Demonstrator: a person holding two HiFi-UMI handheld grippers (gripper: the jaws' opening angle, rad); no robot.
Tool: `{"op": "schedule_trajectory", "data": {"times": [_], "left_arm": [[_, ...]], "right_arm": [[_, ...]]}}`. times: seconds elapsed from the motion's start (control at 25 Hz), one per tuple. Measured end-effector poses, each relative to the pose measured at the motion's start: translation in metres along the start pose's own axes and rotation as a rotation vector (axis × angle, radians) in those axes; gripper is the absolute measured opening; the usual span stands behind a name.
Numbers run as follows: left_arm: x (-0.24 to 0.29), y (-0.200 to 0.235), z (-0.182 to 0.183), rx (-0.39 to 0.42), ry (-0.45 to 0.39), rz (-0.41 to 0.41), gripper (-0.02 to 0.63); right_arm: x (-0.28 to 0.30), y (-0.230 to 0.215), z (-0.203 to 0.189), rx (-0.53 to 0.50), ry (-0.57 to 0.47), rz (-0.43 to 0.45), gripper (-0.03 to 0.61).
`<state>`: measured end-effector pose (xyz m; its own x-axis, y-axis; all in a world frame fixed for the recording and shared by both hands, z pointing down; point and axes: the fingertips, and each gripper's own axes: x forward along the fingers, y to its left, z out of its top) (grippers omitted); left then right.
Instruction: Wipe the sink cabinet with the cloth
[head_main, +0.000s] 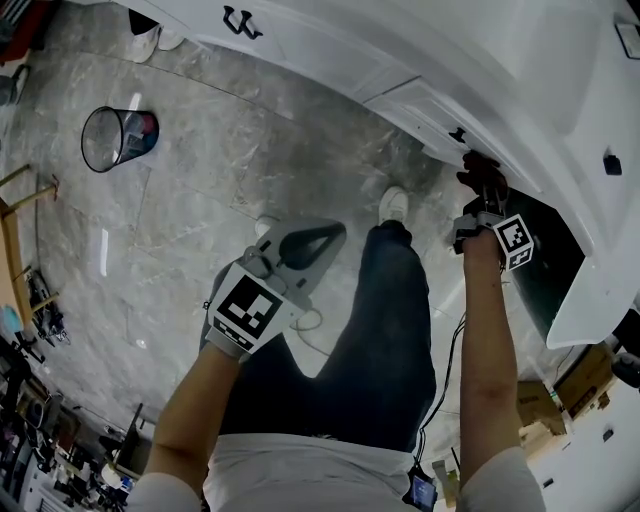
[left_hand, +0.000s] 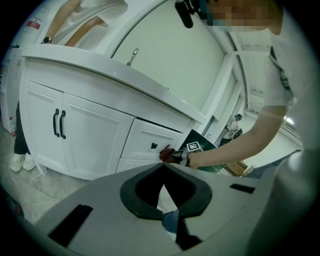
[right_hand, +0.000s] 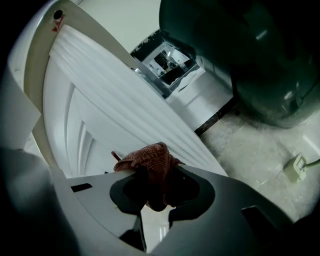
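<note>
The white sink cabinet runs across the top of the head view. My right gripper is shut on a dark red cloth, which is pressed against a drawer front just below its black knob. In the right gripper view the cloth bunches between the jaws of the right gripper, against the ribbed white cabinet front. My left gripper hangs shut and empty over the floor, away from the cabinet. From the left gripper I see the cloth beside the drawer knob.
A wire waste bin stands on the marble floor at the left. A dark green object sits right of the cabinet, with cardboard boxes beyond. Another person's shoes are by the cabinet doors. A plug lies on the floor.
</note>
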<state>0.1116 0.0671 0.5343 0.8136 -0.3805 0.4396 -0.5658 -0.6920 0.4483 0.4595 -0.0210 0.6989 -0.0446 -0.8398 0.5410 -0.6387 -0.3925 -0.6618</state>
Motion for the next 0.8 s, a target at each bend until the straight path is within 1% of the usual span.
{"op": "schedule_trajectory", "data": {"times": [0.4,0.56,0.8], "left_arm": [[-0.015,-0.025,0.026,-0.036,-0.027,-0.016,0.011],[-0.017,-0.025,0.033,-0.060,-0.056,0.000,0.011],[-0.026,-0.022,0.029,-0.094,-0.079,0.038,0.011]], "right_arm": [[-0.040,0.051,0.035,0.020,-0.007,0.024,0.101],[-0.045,0.065,0.040,0.019,0.016,0.033,0.101],[-0.046,0.075,0.039,0.026,0.023,0.039,0.101]]}}
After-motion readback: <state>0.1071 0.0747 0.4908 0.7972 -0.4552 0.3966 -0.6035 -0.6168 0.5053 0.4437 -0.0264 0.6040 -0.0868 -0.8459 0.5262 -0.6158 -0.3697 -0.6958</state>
